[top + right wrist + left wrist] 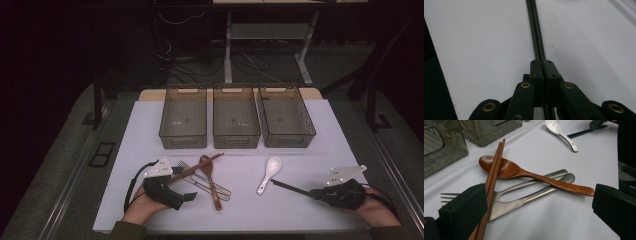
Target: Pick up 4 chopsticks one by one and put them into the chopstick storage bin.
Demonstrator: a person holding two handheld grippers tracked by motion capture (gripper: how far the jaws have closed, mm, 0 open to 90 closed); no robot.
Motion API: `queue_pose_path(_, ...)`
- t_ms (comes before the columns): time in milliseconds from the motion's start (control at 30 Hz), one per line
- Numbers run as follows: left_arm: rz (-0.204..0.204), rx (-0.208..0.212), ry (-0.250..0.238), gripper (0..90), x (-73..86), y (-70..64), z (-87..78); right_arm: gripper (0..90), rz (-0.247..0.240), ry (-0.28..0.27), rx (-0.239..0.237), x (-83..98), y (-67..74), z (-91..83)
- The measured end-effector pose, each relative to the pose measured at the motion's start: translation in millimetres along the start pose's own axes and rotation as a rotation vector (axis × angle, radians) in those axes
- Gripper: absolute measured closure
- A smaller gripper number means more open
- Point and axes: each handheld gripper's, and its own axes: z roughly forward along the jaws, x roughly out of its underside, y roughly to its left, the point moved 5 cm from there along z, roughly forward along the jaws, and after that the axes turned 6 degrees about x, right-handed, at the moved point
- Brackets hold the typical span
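While my right gripper [541,65] is clamped tight on the near end of the black chopsticks [290,187], the long free end lies out across the table [320,130] toward the white ceramic spoon [270,172], its tip just beside the spoon's handle. If I lift or swing carelessly, that tip may knock the spoon, or the two sticks may scissor apart and one slip out, since I hold them only at the very end.

My left gripper [536,205] stands wide open, holding nothing. The brown wooden chopsticks [492,180] run along its left pad, over the wooden spoon [524,173], the steel fork [506,191] and the steel knife [529,200]. Closing here could drag the whole crossed pile or pinch the fork too. The three clear bins [236,122] stand empty beyond.
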Motion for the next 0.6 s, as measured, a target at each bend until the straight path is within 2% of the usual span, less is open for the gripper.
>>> queue_pose_path(167,-0.001,-0.001,-0.002,0.0,-0.1,0.0,-0.2,84.4,-0.010,0.007,0.013,1.3,-1.0,0.1)
queue_pose_path(500,0.001,0.000,0.001,0.0,0.0,0.0,0.1,83.8,-0.015,0.020,-0.004,2.5,0.3,4.3)
queue_pose_path(600,0.002,0.002,0.002,0.0,0.0,-0.4,0.4,83.8,0.003,0.010,-0.022,3.6,-1.5,4.7)
